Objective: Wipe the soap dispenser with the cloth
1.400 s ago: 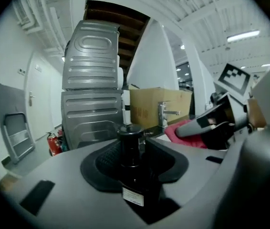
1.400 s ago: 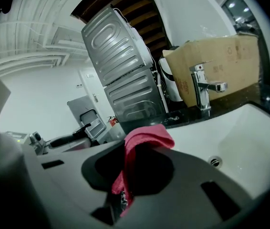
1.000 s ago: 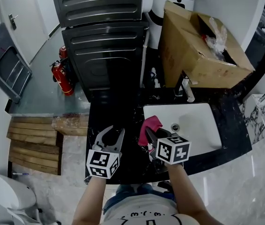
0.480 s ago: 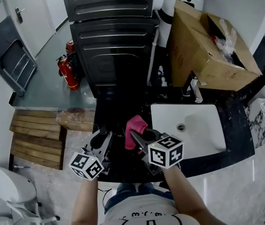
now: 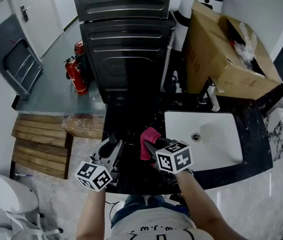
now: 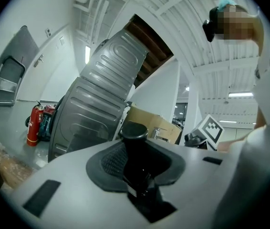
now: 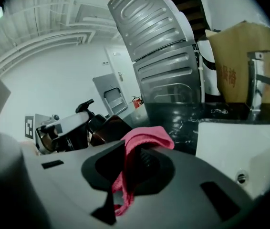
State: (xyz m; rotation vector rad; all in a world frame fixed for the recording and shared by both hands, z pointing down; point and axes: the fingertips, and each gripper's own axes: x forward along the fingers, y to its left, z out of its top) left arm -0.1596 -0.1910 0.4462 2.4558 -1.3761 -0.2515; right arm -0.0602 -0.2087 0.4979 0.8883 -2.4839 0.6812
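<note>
The soap dispenser (image 6: 136, 163) is a dark bottle with a black pump cap. It stands between the jaws of my left gripper (image 6: 134, 173), which is shut on it. In the head view that gripper (image 5: 112, 147) sits over the black counter's left front part. My right gripper (image 5: 150, 145) is just to its right, shut on a pink cloth (image 5: 149, 137). In the right gripper view the cloth (image 7: 142, 142) hangs folded from between the jaws. There the brown dispenser (image 7: 107, 130) and the left gripper lie close at the left, a short gap from the cloth.
A white sink (image 5: 216, 139) with a chrome faucet (image 5: 209, 96) lies to the right in the black counter (image 5: 131, 181). A cardboard box (image 5: 226, 49) stands behind it. A dark ribbed appliance (image 5: 126, 44), red fire extinguishers (image 5: 74, 74) and wooden pallets (image 5: 36, 149) are at the back and left.
My left gripper moved left and toward the counter's front edge with the dispenser, rolling as it went. My right gripper came left and lower with the cloth, closer to the dispenser.
</note>
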